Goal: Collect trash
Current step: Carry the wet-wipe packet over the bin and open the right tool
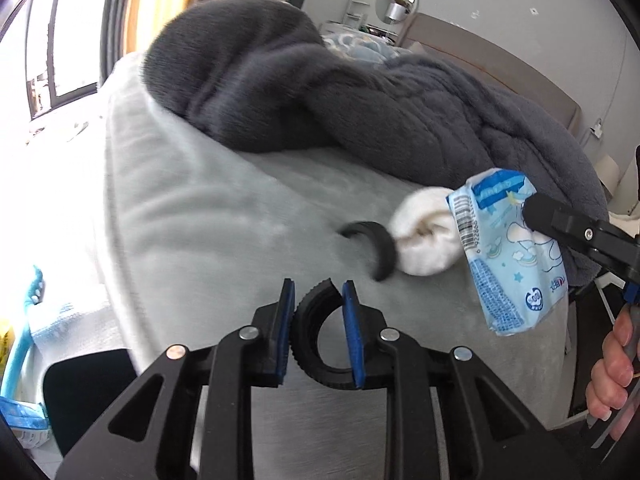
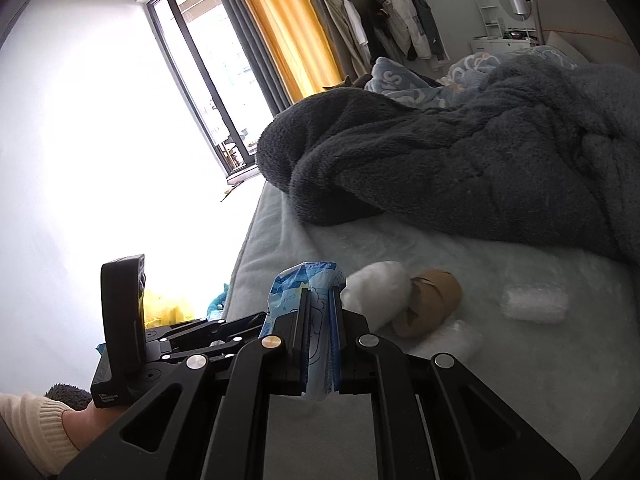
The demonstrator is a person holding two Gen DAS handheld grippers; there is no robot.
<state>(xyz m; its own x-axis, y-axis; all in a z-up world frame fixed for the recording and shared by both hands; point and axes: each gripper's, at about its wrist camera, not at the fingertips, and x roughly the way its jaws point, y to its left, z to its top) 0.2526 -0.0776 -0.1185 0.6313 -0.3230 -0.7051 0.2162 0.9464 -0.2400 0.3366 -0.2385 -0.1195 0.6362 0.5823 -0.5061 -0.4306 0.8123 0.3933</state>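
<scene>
Left wrist view: my left hand-held gripper (image 1: pixel 319 308) grips a black ring piece (image 1: pixel 320 344). A second piece (image 1: pixel 374 246) lies just ahead-right on the bed (image 1: pixel 200 216), touching a white wad (image 1: pixel 424 232).

Right wrist view: my right hand-held gripper (image 2: pixel 319 300) clamps a blue packet (image 2: pixel 298 300). More wads (image 2: pixel 534 298) lie ahead-right; open sheet around, the bed edge to the left.

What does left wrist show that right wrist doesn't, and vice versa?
Left wrist only: the left gripper shut on a black ring piece, and a second black ring piece lying on the bed.
Right wrist only: a tan wad and clear plastic wrap on the bed, clothes rack.
Both: the blue tissue pack clamped in the right gripper, the white wad, the dark grey blanket.
</scene>
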